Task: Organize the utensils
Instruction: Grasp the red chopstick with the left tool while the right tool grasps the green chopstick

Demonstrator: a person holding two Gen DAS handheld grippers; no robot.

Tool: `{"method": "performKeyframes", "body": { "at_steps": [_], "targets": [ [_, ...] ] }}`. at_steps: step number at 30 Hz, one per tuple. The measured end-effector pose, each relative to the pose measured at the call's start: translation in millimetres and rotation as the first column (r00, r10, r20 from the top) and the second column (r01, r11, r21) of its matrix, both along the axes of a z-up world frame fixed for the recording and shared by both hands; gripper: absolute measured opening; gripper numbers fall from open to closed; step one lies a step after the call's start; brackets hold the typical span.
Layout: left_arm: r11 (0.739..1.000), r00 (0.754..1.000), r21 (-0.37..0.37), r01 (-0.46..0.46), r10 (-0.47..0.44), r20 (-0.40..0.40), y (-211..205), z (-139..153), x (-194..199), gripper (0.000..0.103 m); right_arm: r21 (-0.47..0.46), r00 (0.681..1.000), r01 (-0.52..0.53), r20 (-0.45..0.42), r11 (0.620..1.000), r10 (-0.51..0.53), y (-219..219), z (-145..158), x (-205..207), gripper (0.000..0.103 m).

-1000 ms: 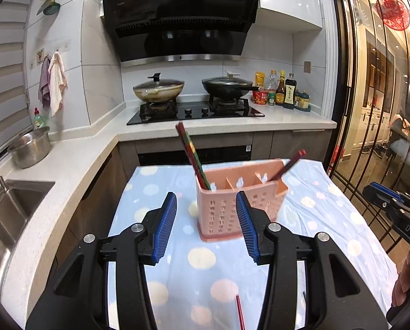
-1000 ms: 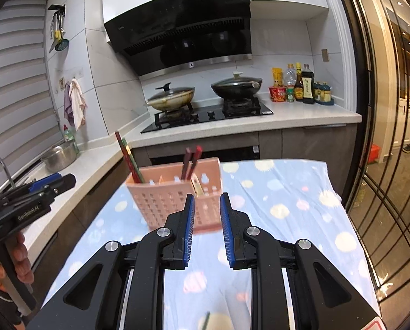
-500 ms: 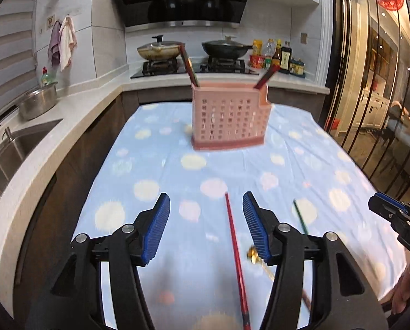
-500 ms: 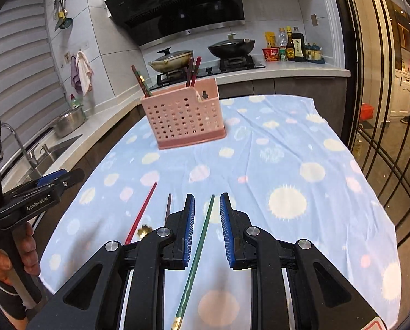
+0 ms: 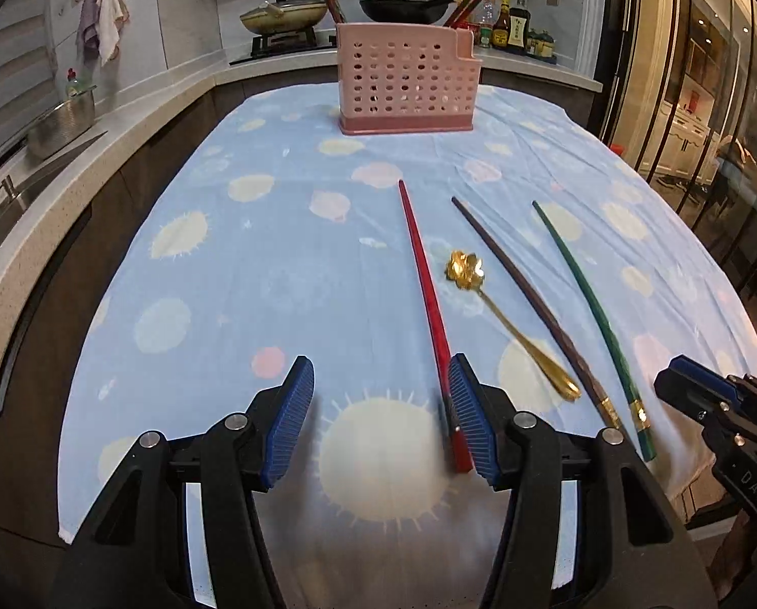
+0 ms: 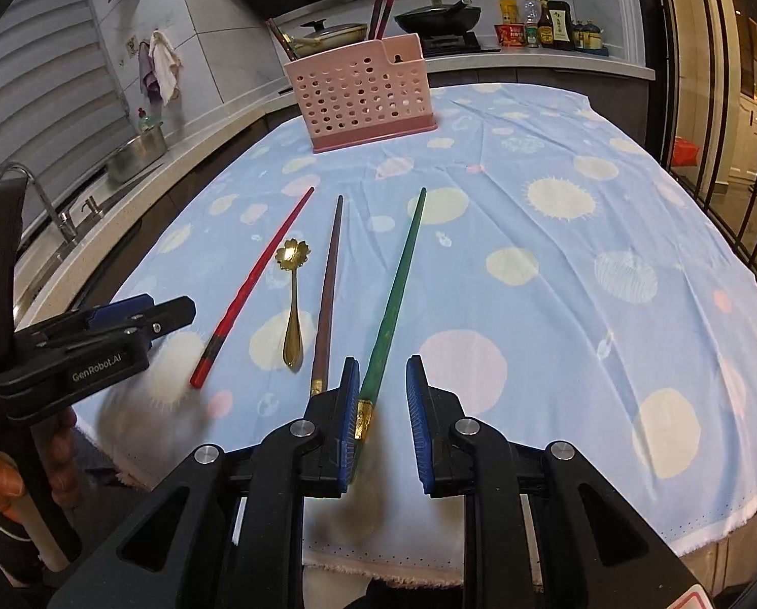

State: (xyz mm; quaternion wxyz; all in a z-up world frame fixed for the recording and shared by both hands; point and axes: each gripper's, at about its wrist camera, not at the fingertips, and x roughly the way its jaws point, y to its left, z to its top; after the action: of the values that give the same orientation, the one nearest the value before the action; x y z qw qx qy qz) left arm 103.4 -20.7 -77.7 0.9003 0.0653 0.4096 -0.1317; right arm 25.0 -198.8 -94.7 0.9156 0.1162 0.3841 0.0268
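Note:
A pink perforated utensil basket (image 5: 406, 81) (image 6: 360, 94) stands at the far end of the blue spotted cloth (image 5: 277, 264), with chopsticks leaning in it. On the near cloth lie, left to right, a red chopstick (image 5: 421, 274) (image 6: 256, 279), a gold flower-bowl spoon (image 5: 505, 319) (image 6: 292, 304), a brown chopstick (image 5: 520, 294) (image 6: 328, 284) and a green chopstick (image 5: 581, 294) (image 6: 399, 274). My left gripper (image 5: 381, 421) is open, low over the cloth, with the red chopstick's near end just inside its right finger. My right gripper (image 6: 382, 421) stands narrowly open astride the green chopstick's near end.
A stone counter (image 5: 48, 193) with a sink and a steel pot (image 6: 135, 152) runs along the left. Behind the basket are a stove with two pans (image 5: 282, 12) and sauce bottles (image 6: 556, 25). Glass doors (image 5: 708, 101) close the right side. The cloth's front edge hangs just below the grippers.
Both grippers have drawn back from the basket and sunk toward the near end of the cloth, and the loose utensils have come into view. The left jaws stand a little wider.

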Motion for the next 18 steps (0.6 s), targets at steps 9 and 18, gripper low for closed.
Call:
{"method": "performKeyframes", "body": {
  "at_steps": [9,18],
  "targets": [
    [1.0,0.999,-0.013,0.013,-0.014,-0.043,1,-13,-9,0.052,-0.013,0.999,-0.03,-0.021,0.999,0.029,12,-9,-2,0.02],
    [0.999,0.998,-0.022,0.035,-0.036,-0.061,-5,-18,-13,0.052,-0.019,0.999,-0.036,-0.03,0.999,0.036,14,-17,-4,0.02]
  ]
}}
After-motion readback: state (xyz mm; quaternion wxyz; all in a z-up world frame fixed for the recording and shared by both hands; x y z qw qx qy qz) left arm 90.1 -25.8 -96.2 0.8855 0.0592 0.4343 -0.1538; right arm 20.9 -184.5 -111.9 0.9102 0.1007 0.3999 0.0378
